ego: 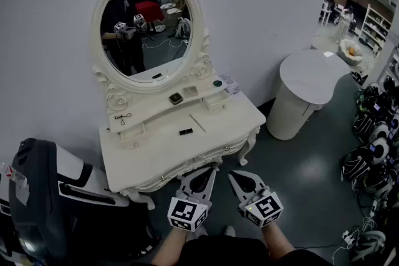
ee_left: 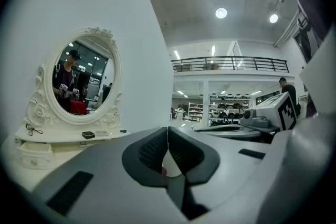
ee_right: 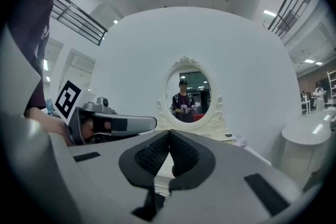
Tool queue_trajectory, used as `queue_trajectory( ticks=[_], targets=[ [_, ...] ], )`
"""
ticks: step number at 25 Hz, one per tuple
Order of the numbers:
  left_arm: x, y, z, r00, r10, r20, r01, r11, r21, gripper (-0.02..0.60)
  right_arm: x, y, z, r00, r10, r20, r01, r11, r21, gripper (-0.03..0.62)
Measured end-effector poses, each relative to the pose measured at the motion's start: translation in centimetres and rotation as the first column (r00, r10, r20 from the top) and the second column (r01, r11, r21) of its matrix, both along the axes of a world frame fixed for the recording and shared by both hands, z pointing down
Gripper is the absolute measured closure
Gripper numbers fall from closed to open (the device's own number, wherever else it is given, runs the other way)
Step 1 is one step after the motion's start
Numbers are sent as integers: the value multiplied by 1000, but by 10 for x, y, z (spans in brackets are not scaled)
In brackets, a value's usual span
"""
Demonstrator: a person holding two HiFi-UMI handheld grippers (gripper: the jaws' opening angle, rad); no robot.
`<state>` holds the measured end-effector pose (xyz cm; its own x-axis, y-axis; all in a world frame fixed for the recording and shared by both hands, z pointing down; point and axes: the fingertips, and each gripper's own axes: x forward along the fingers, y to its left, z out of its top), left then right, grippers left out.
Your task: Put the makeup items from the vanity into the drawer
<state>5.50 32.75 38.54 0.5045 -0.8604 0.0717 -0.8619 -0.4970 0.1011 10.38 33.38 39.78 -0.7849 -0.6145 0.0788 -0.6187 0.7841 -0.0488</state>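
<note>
1. Left gripper [ego: 212, 168] and right gripper [ego: 232, 174] were both shut tight with nothing held, level, just short of the white carved vanity [ego: 149, 159].
2. The makeup was untouched: a small dark square compact [ego: 176, 98] on the raised shelf, a flat black piece [ego: 186, 131] and a pale slim stick [ego: 198, 123] on the tabletop.
3. Risk: no drawer looked open, so picking first would leave nowhere to put anything.
4. Risk: we judged the flat pieces could skid from closing jaws.

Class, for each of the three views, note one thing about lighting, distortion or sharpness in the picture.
Head view: soft even light, a faint sheen on the floor, and the mirror is sharp. Left gripper view: heavy fisheye, black corners, and the ceiling lamp flares. Right gripper view: the same fisheye bows the wall, with a dark rim around it.
</note>
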Motion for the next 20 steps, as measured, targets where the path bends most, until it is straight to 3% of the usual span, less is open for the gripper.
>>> queue_trajectory(
  ticks=[11,20],
  targets=[
    [7,-10,5,999,-20,48,20,1000,-2,566,5,-16,-3,999,-15,40,15,1000,14,571],
    [-9,-8,9,997,-26,72,27,1000,-15,566,-11,-19,-2,998,-20,51,20,1000,4,571]
  ],
)
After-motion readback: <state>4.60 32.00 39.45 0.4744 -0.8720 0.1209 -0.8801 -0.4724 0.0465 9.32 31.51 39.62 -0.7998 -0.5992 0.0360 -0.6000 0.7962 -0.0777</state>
